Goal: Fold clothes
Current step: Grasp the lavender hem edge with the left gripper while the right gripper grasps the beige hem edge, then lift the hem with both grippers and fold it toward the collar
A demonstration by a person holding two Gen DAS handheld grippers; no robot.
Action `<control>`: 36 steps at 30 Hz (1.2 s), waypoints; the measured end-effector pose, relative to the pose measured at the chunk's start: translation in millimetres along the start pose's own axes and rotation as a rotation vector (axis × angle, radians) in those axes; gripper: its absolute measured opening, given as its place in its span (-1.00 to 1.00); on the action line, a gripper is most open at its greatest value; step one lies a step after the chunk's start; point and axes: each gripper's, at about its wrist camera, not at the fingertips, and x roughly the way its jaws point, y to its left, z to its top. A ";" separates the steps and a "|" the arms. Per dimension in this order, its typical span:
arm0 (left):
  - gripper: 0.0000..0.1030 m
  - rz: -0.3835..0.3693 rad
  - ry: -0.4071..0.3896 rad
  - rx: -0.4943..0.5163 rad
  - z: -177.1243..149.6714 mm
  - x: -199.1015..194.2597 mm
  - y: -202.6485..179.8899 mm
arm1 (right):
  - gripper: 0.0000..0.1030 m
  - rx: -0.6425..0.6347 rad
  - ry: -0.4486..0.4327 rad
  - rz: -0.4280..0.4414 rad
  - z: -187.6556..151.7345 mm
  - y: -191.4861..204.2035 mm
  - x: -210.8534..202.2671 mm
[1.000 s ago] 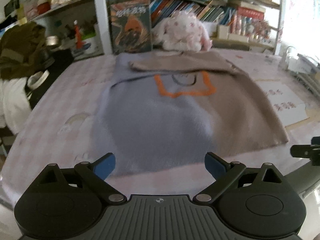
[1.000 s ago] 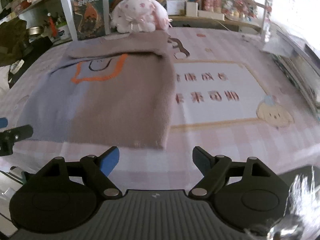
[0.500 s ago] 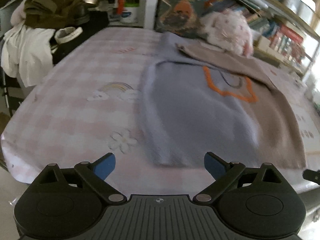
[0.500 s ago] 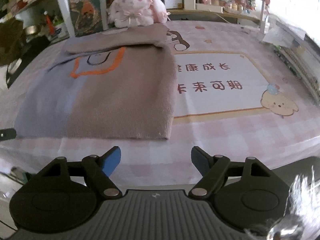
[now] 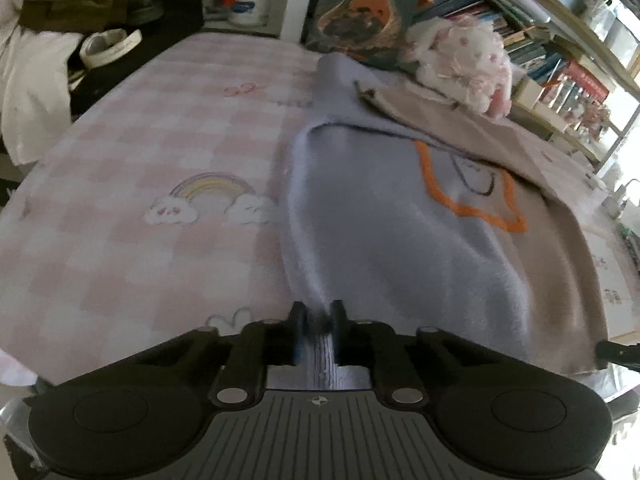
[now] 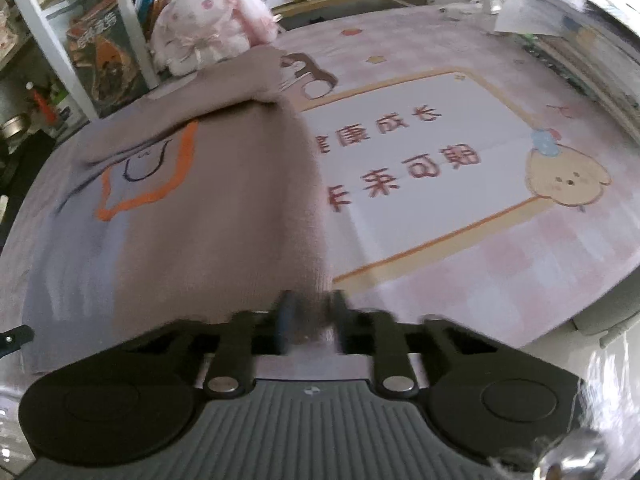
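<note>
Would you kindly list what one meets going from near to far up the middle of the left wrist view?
Left gripper, shut on the hem of the blue-and-beige knitted sweater → the sweater's orange outline motif → fluffy white-and-pink plush toy → shelf of books.

Each gripper, left (image 5: 318,320) and right (image 6: 310,312), is built of matte black plastic; a ribbed grey centre plate, round side discs, silver pivot screws and blue-padded fingers (image 6: 286,318) are seen.
</note>
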 end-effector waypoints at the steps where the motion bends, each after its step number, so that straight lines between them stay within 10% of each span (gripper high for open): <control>1: -0.82 -0.014 -0.009 0.006 2.0 -2.3 -2.9 | -0.80 -0.003 -0.006 0.005 1.1 2.6 0.0; 14: -0.42 -0.134 0.113 -0.196 0.3 8.0 20.7 | -0.60 0.093 0.001 0.097 9.1 -0.1 4.1; 17: -0.47 -0.137 0.101 -0.192 -1.1 8.7 19.1 | -0.54 0.105 0.013 0.109 10.5 -2.8 10.1; 20: -0.92 -0.136 0.103 -0.193 -2.4 11.1 19.4 | -0.76 0.094 0.018 0.128 12.1 -2.4 12.7; 36: -0.92 -0.163 0.072 -0.177 -39.8 -46.4 9.4 | -0.88 0.184 0.012 0.230 -24.8 -57.2 -48.4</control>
